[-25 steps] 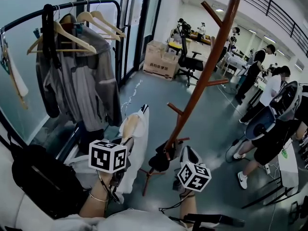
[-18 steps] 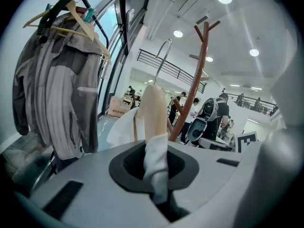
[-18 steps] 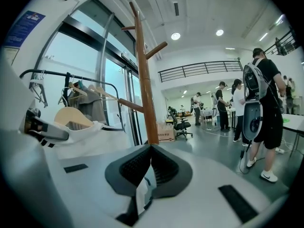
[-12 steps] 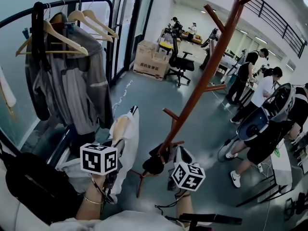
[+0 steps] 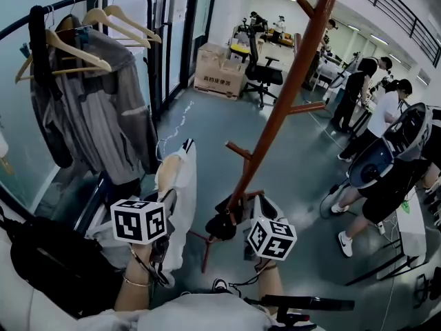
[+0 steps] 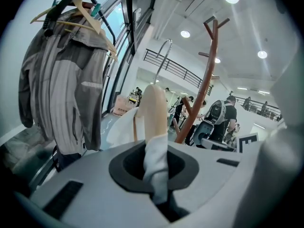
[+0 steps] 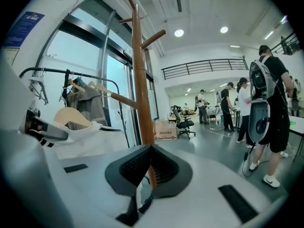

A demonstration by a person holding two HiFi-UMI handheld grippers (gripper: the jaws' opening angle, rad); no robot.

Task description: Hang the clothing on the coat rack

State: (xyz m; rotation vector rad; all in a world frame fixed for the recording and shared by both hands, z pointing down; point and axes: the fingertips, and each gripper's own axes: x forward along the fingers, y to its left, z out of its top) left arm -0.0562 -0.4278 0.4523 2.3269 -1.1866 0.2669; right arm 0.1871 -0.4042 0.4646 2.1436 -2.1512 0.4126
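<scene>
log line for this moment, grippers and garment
left gripper: shut on white garment on wooden hanger | right gripper: shut, empty | coat rack: ahead, garment not yet hung

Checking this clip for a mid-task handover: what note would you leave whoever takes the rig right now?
Left gripper: shut on the white garment, draped on a wooden hanger.
Right gripper: jaws together, empty, low beside the coat rack.
Done: garment in hand, near the rack.
Left to do: raise it and hook the hanger over a peg.
</scene>
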